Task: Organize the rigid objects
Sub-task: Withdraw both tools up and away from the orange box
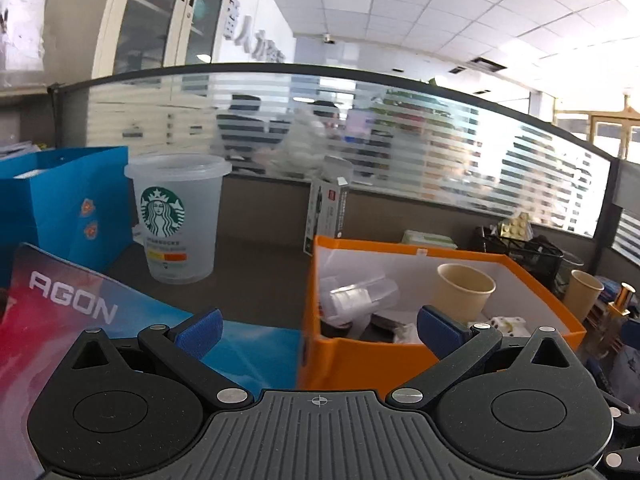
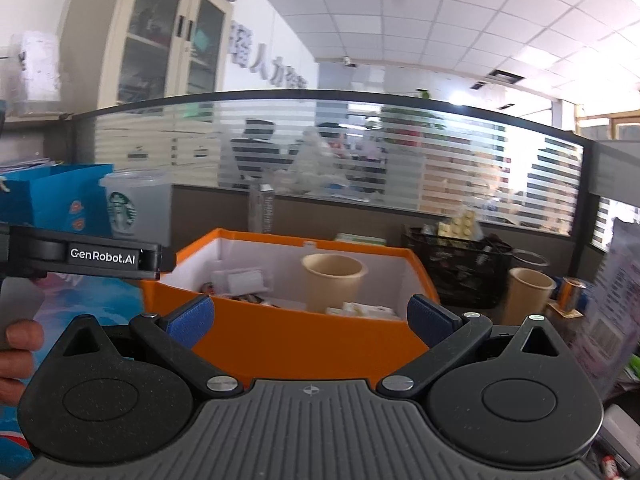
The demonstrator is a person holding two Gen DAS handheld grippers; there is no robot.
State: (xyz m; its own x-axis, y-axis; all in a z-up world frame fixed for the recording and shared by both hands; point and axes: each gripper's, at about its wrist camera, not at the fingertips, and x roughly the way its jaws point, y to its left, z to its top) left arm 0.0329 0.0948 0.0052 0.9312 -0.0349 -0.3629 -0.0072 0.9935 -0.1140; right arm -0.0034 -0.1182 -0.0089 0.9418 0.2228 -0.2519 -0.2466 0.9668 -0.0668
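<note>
Both grippers are empty with fingers wide apart: the left gripper [image 1: 319,330] and the right gripper [image 2: 309,320] hover near the orange box [image 2: 304,340]. Inside the box a paper cup [image 1: 464,290] stands upright at the right, and a clear plastic cup [image 1: 362,296] lies on its side at the left. A second paper cup [image 2: 528,292] stands outside, right of the box, near the black mesh basket [image 2: 460,268].

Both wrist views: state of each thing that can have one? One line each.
Left gripper: open, holds nothing.
Right gripper: open, holds nothing.
Orange box: no lid, partly filled.
Paper cup in box: upright, looks empty.
Paper cup outside box: upright, right of the box.
Clear plastic cup: on its side in the box.
Starbucks cup: upright, lid on.
Blue bag: upright, top open.
</note>
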